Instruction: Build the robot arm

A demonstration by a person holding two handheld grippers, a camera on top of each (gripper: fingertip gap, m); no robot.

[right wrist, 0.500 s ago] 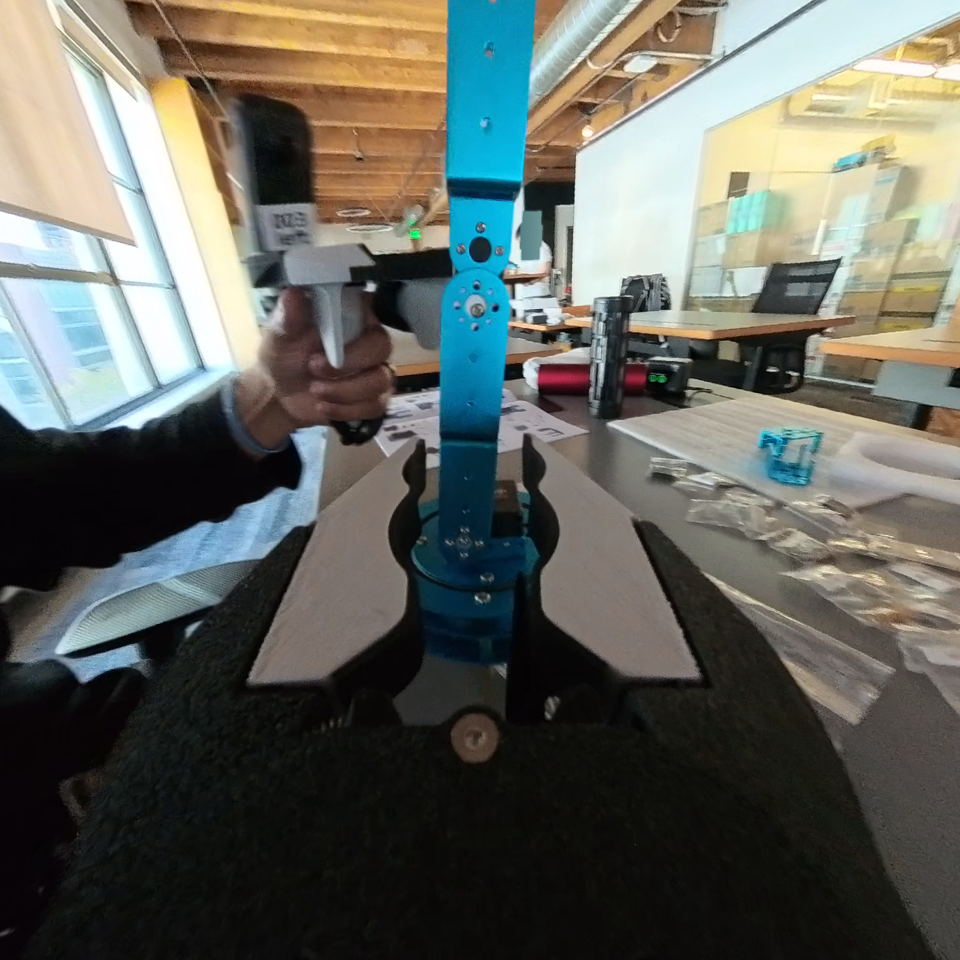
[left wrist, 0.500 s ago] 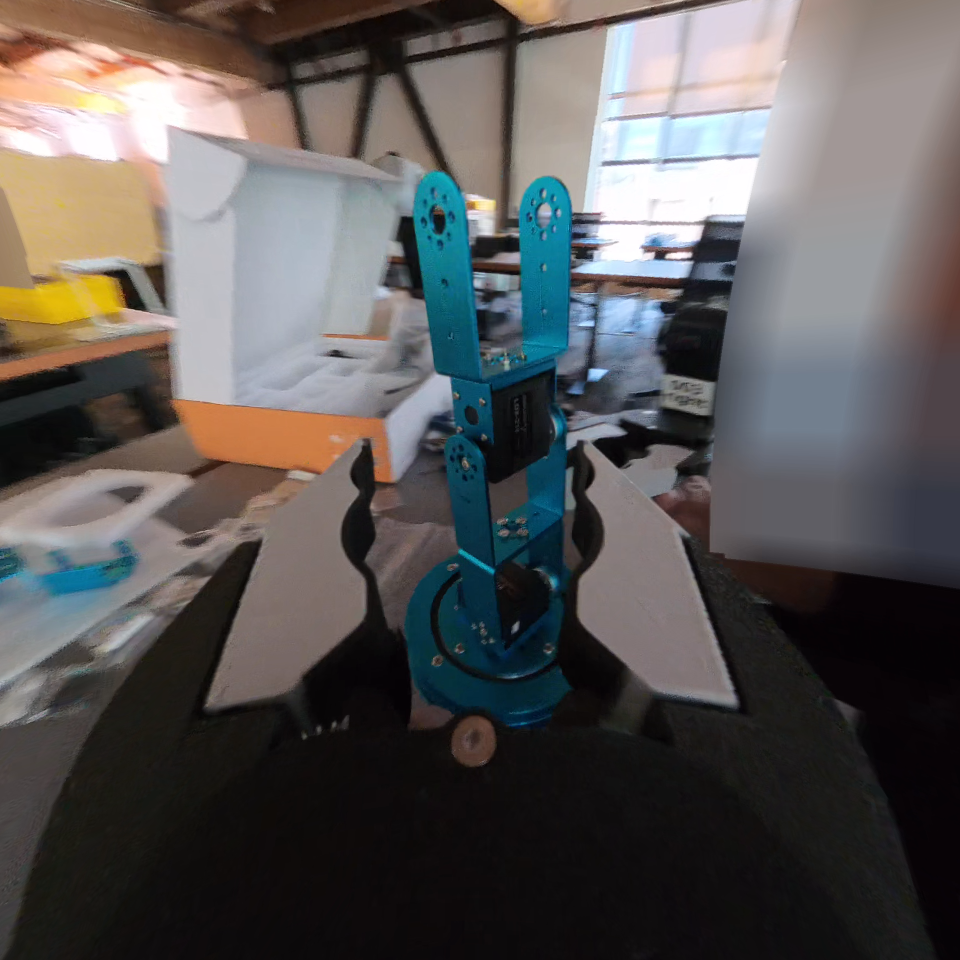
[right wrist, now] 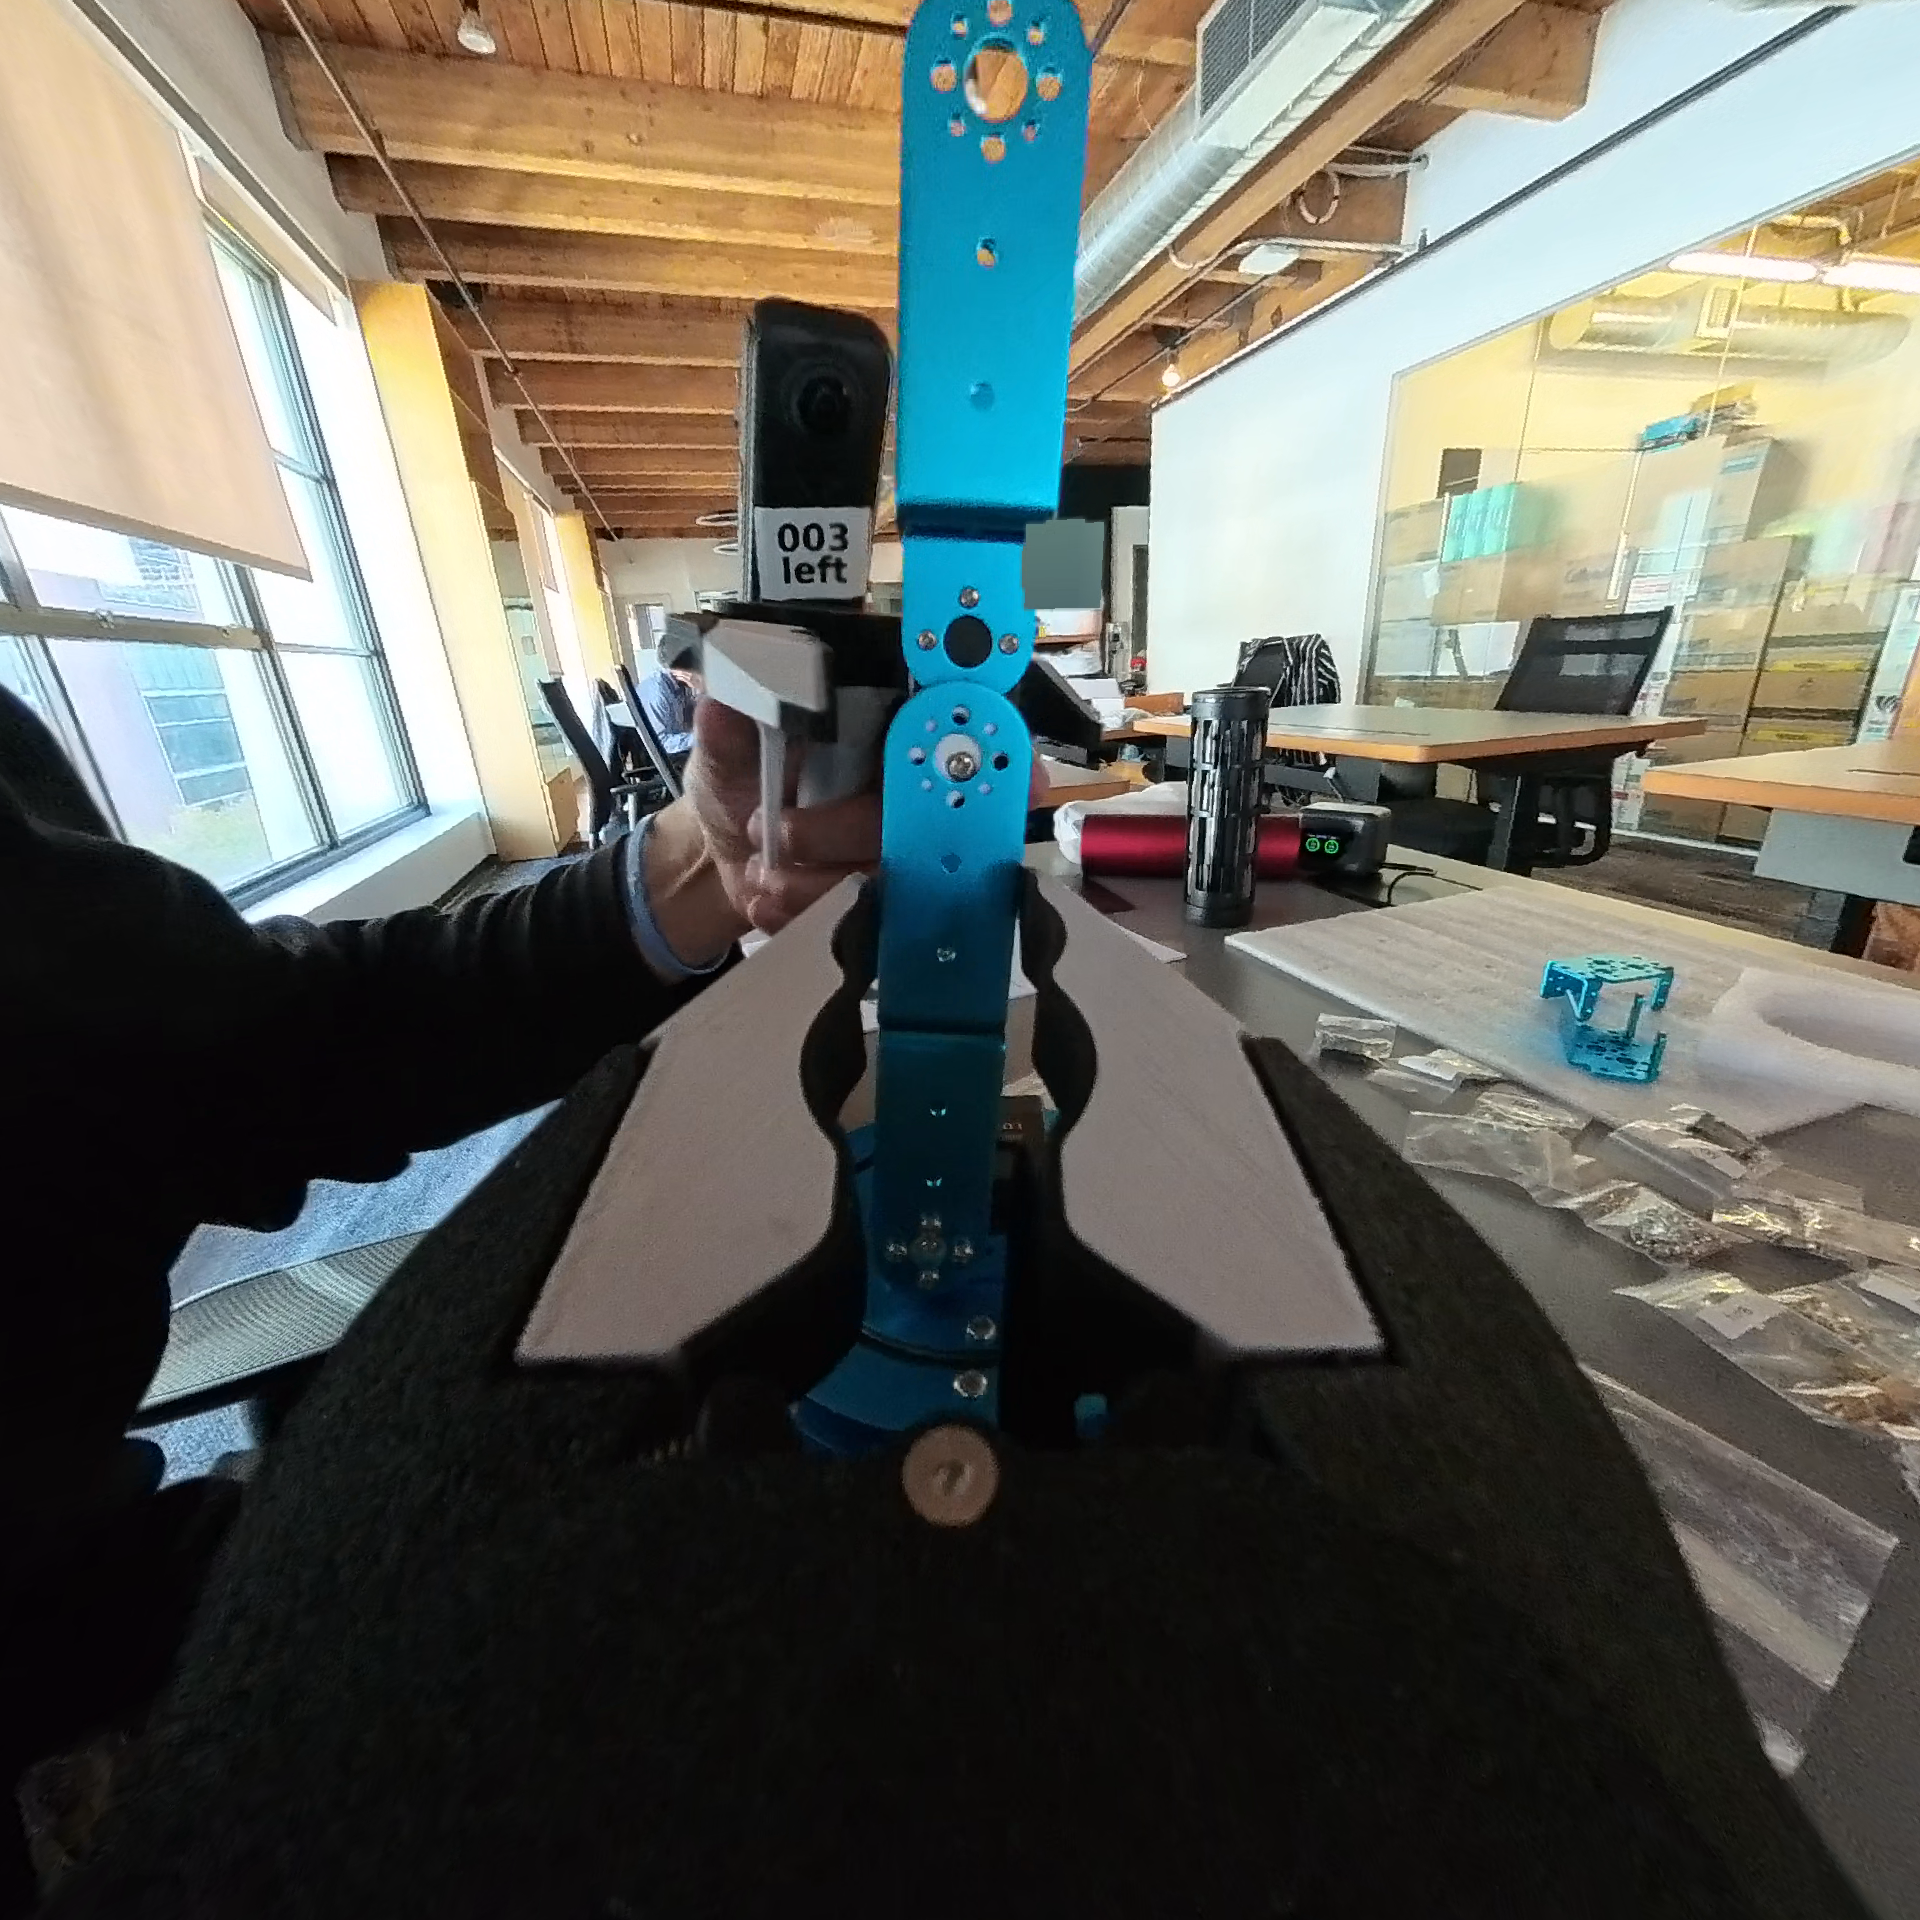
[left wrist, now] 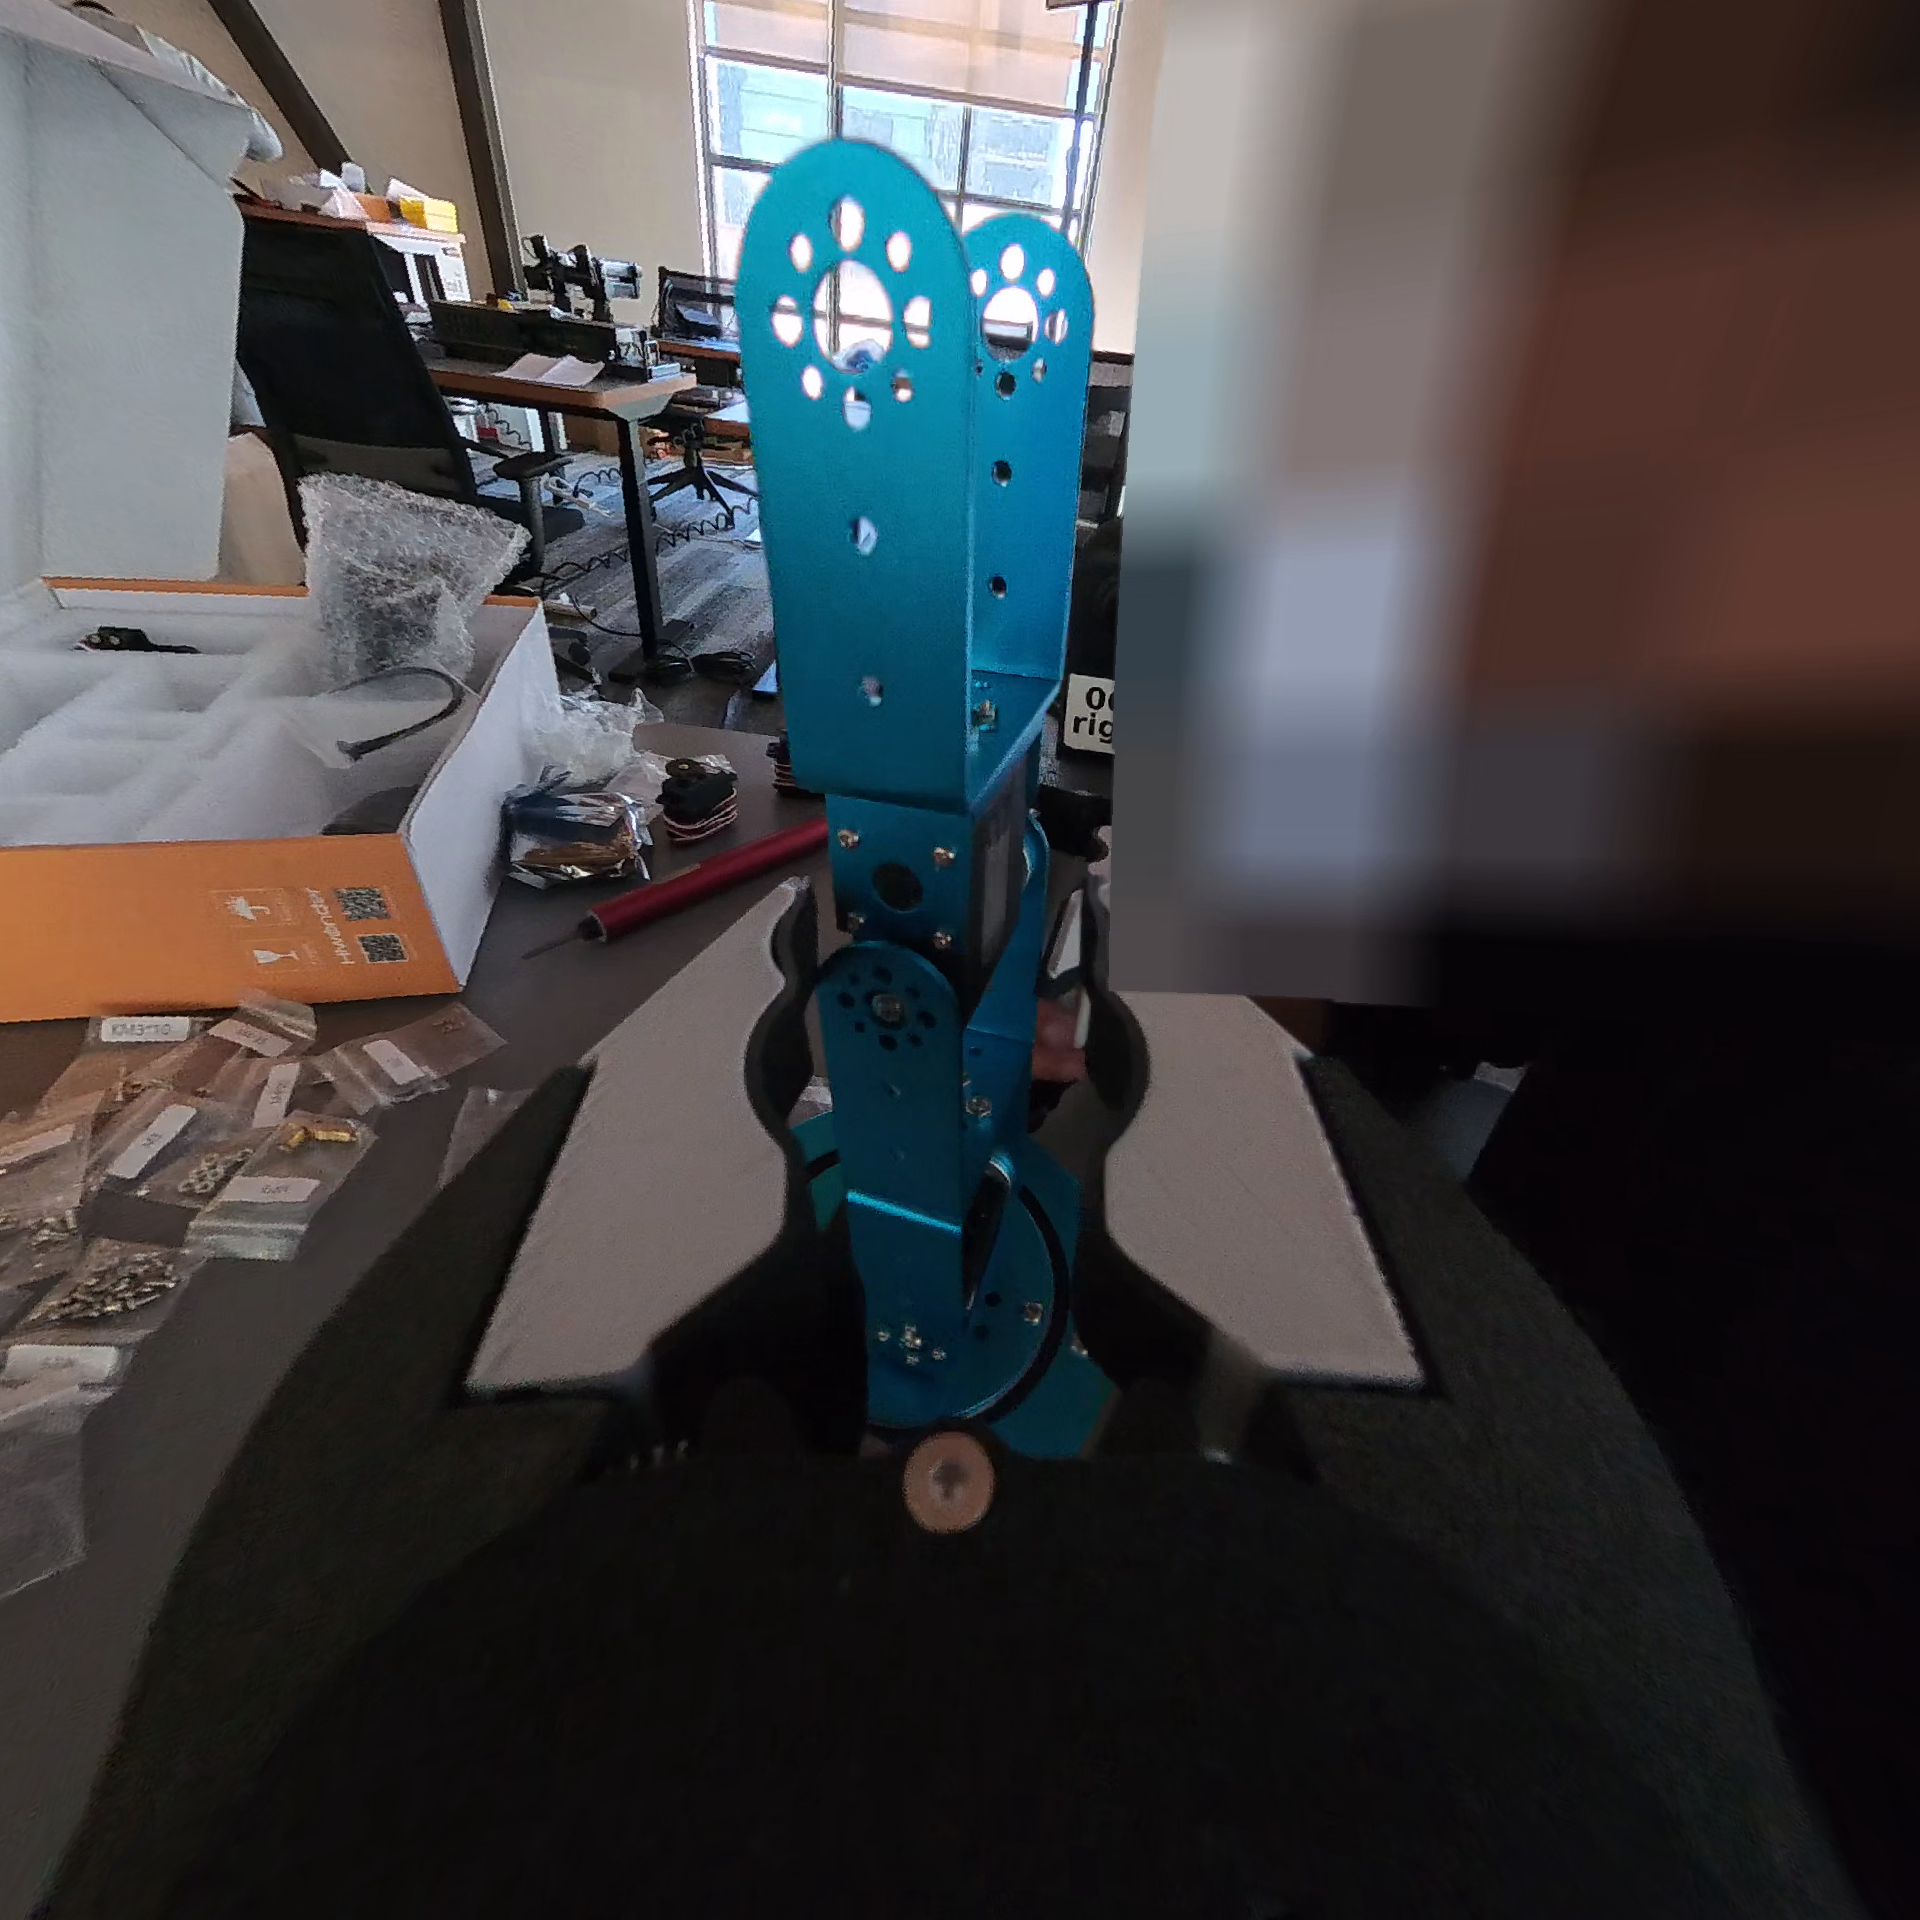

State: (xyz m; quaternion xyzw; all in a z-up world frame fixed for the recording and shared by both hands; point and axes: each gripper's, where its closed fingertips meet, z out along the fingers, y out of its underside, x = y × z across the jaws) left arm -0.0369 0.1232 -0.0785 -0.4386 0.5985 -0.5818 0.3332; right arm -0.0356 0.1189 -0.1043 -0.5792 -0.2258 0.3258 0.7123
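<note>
Blue metal arm now turned side-on | left gripper fingers narrow, contact unclear | right gripper clamps lower link

Counts: 1 blue bracket arm, upright. 2 grippers: left, right. 1 open orange-and-white box. 1 loose blue bracket. 2 red cylinders. 1 black mesh cylinder. 2 black servos. Small clear hardware bags: many, overlapping, can't count exactly.
</note>
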